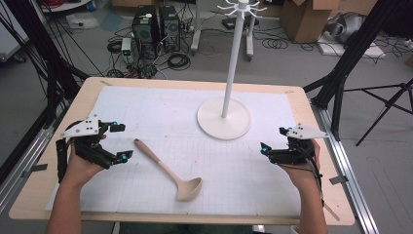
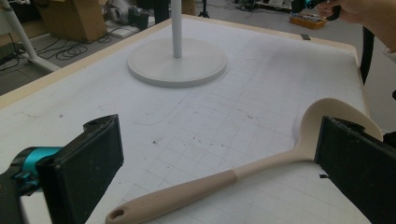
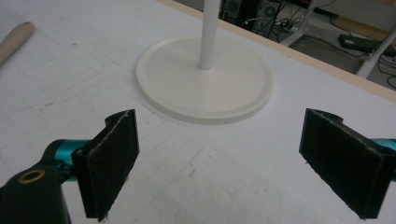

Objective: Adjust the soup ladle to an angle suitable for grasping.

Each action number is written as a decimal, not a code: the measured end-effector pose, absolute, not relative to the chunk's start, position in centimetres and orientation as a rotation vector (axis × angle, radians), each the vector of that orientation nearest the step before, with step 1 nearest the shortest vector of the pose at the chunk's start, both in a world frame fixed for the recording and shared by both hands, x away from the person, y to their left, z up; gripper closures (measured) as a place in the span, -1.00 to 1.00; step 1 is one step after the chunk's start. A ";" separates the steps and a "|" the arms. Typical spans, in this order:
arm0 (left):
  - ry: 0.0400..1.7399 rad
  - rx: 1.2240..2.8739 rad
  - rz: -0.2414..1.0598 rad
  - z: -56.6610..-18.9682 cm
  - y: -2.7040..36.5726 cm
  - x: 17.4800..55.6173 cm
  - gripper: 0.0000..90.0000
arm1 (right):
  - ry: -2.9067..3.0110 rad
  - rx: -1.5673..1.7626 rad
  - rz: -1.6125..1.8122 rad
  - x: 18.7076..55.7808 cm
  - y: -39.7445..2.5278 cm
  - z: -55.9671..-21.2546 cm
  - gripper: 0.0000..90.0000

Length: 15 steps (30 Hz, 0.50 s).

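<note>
Left gripper (image 1: 122,142) jaws wide apart, just beside handle of beige silicone ladle (image 1: 168,170) lying flat mid-mat, likely lined up for pickup; white round-based hook stand (image 1: 224,118) behind; right gripper (image 1: 273,139) jaws apart, idle, facing stand

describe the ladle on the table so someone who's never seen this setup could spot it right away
On the white gridded mat covering the wooden table, look near the front, left of centre. There lies a beige plastic ladle, handle pointing toward the open left gripper. Unlike the upright white hook stand behind it, it lies flat and has a bowl.
</note>
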<state>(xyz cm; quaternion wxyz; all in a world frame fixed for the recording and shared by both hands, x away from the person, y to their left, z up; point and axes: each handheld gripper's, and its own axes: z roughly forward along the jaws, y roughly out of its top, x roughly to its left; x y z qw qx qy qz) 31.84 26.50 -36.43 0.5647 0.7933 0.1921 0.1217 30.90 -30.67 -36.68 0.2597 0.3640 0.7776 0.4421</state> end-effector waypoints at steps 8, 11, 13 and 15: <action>0.460 1.876 0.282 -36.8 26.4 32.1 -0.96 | 2.118 0.973 1.202 30.8 -30.5 -36.6 -0.75; 0.454 1.883 0.280 -36.8 26.4 32.1 -0.96 | 2.117 0.974 1.196 30.7 -30.6 -36.6 -0.75; 0.459 1.883 0.276 -36.9 26.3 32.0 -0.96 | 2.115 0.976 1.197 30.7 -30.6 -36.6 -0.75; 0.459 1.886 0.281 -36.9 26.3 32.0 -0.96 | 2.112 0.976 1.196 30.7 -30.7 -36.5 -0.75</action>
